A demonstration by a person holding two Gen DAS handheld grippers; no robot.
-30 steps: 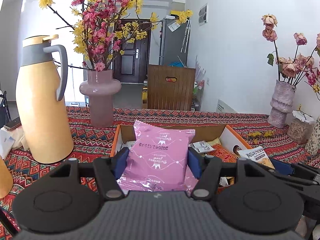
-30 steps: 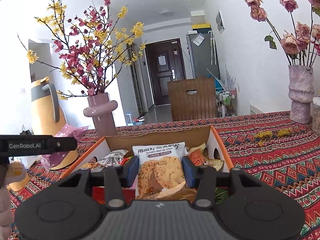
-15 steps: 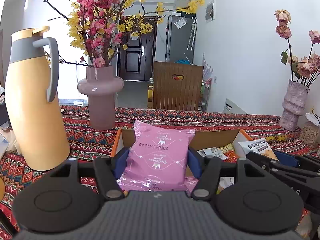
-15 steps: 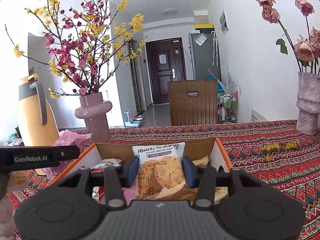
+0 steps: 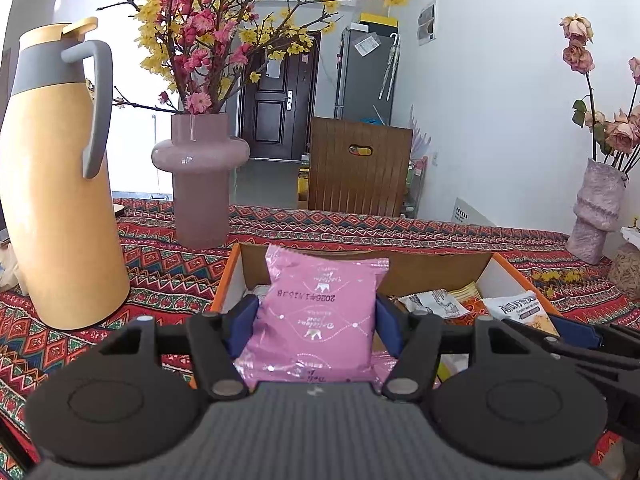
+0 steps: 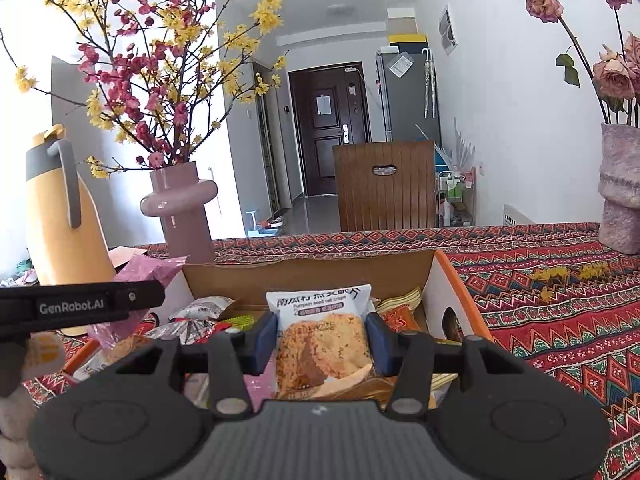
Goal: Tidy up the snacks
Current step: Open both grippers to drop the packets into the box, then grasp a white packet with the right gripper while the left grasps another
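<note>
Since a second ago you have carried both grippers leftward: in the left wrist view the yellow jug [image 5: 60, 184] now looms larger at the left edge, and in the right wrist view the mauve vase [image 6: 182, 210] has slid toward the lower centre. Your left gripper [image 5: 316, 326] is clenched on the pink snack packet [image 5: 320, 316], its blue pads pressing both sides; the packet stands upright at centre frame, in front of the cardboard box [image 5: 436, 270]. Your right gripper [image 6: 322, 340] is grasping the pumpkin seed crisp packet [image 6: 324, 340] the same way, held upright at lower centre above the box's [image 6: 304, 280] jumble of other snacks. That packet also shows at the lower right of the left view [image 5: 520, 310]. The box sits on the patterned red tablecloth [image 6: 560, 312], with the jug and vase behind it to the left. A wooden chair [image 5: 360, 166] stands beyond the table's far edge, centre frame.
</note>
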